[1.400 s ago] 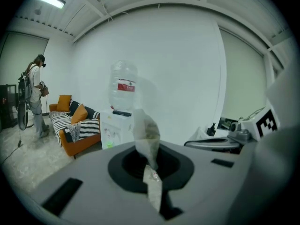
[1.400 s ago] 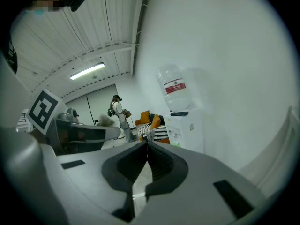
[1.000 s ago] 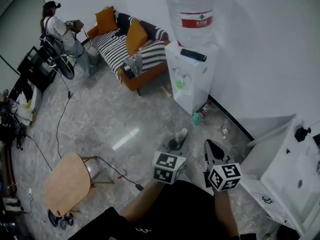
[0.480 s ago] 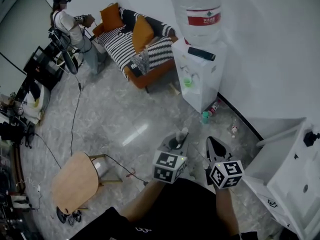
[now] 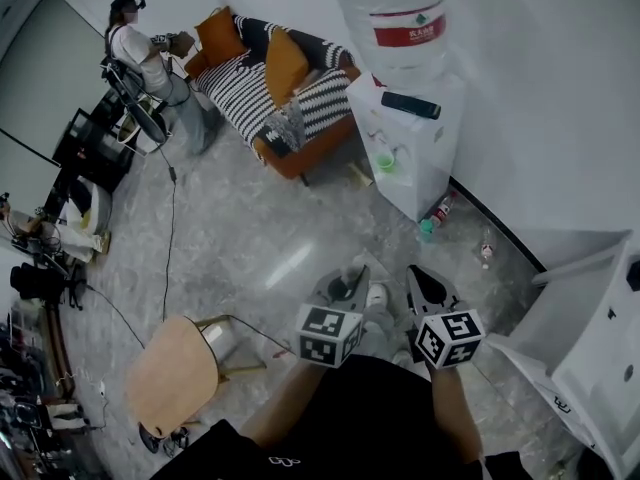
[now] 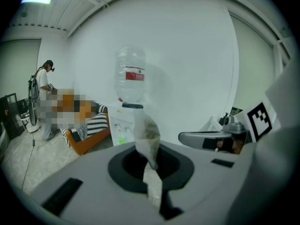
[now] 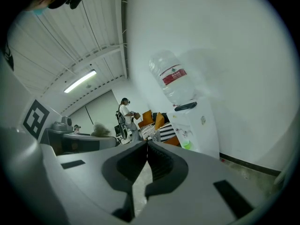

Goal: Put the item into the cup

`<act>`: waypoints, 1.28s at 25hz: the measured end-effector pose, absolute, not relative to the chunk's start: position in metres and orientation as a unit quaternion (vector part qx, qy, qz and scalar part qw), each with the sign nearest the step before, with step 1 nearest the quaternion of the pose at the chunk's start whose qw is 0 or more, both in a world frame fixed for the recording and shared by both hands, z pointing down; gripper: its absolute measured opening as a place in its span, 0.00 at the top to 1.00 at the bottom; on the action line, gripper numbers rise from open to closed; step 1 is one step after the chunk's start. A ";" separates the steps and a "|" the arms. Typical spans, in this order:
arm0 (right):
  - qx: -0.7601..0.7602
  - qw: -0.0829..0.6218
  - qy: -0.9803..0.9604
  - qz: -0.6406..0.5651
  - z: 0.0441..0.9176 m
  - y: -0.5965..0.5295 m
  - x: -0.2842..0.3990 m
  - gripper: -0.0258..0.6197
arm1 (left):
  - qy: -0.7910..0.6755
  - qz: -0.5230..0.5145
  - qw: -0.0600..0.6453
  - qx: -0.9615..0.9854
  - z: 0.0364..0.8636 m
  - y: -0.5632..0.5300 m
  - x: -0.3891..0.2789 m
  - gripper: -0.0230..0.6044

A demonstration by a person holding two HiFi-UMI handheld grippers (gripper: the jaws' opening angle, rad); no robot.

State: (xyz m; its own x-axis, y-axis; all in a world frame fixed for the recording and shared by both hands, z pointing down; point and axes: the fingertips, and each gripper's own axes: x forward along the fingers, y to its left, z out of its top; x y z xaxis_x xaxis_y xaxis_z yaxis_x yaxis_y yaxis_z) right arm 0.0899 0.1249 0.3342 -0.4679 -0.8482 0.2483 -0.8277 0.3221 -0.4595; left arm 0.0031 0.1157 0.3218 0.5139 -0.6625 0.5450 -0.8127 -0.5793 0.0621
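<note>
Water dispenser [image 5: 410, 143] and sofa [image 5: 262, 93], well ahead of my tongs, have slid rightward since a second ago.
Left tongs [image 6: 151, 165] are clamped on a limp pale sachet [image 6: 146, 135] standing up from their tips. Right tongs [image 7: 146, 156], just beside, are closed on nothing. Pinched only by its lower end, the sachet could slip free mid-stride, I judge.

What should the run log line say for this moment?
left gripper: shut on pale translucent sachet | right gripper: shut, empty | white water dispenser: ahead across floor
</note>
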 end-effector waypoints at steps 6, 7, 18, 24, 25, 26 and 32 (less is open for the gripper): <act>-0.518 0.008 0.803 -0.294 0.352 0.096 0.079 0.94 | -0.413 0.255 0.183 0.855 0.343 0.088 -0.005 0.94; -0.519 0.007 0.803 -0.293 0.352 0.088 0.079 0.94 | -0.412 0.256 0.184 0.855 0.344 0.081 -0.007 0.94; -0.529 -0.026 0.798 -0.287 0.356 0.004 0.053 0.94 | -0.392 0.241 0.207 0.863 0.360 -0.013 -0.028 0.94; -0.527 -0.041 0.806 -0.265 0.340 -0.041 0.023 0.94 | -0.374 0.204 0.206 0.881 0.346 -0.063 -0.037 0.94; -0.526 -0.044 0.809 -0.259 0.336 -0.048 0.017 0.94 | -0.373 0.199 0.206 0.883 0.344 -0.069 -0.040 0.94; -0.526 -0.048 0.811 -0.252 0.332 -0.053 0.011 0.94 | -0.372 0.192 0.206 0.884 0.341 -0.075 -0.042 0.94; -0.518 -0.091 0.819 -0.231 0.323 -0.077 -0.013 0.94 | -0.394 0.137 0.222 0.881 0.326 -0.107 -0.064 0.94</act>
State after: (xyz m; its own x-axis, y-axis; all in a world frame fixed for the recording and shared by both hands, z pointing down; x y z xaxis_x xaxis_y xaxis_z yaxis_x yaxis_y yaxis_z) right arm -0.0133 -0.0766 0.3228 -0.4472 -0.8056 0.3886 -0.8898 0.3567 -0.2846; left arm -0.0643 -0.1072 0.3265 0.6518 -0.6341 0.4160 -0.7555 -0.5911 0.2827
